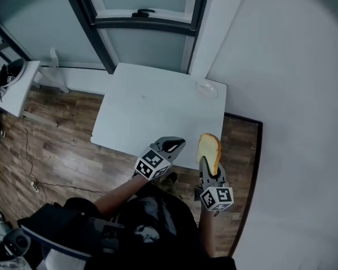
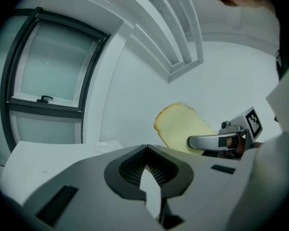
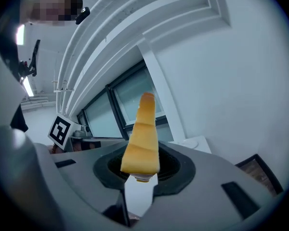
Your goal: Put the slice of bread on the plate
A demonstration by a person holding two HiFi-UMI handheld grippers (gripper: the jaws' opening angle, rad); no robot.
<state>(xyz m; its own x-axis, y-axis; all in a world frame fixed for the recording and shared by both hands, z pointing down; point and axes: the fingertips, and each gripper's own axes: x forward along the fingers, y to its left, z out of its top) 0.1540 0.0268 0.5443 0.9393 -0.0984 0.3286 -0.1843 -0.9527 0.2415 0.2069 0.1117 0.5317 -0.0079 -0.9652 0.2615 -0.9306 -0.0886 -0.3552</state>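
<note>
At lower centre, right gripper (image 1: 207,163) pinches the bread slice (image 1: 209,149), left gripper (image 1: 177,144) closed, empty — next I carry it to the plate (image 1: 206,89).

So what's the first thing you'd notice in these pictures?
The slice of bread stands out, held upright in the right gripper by the near edge of the white table. Beside it the left gripper is shut and empty. A small plate sits at the table's far right corner.

Open tabletop (image 1: 152,111) before corner plate (image 1: 206,89)
</note>
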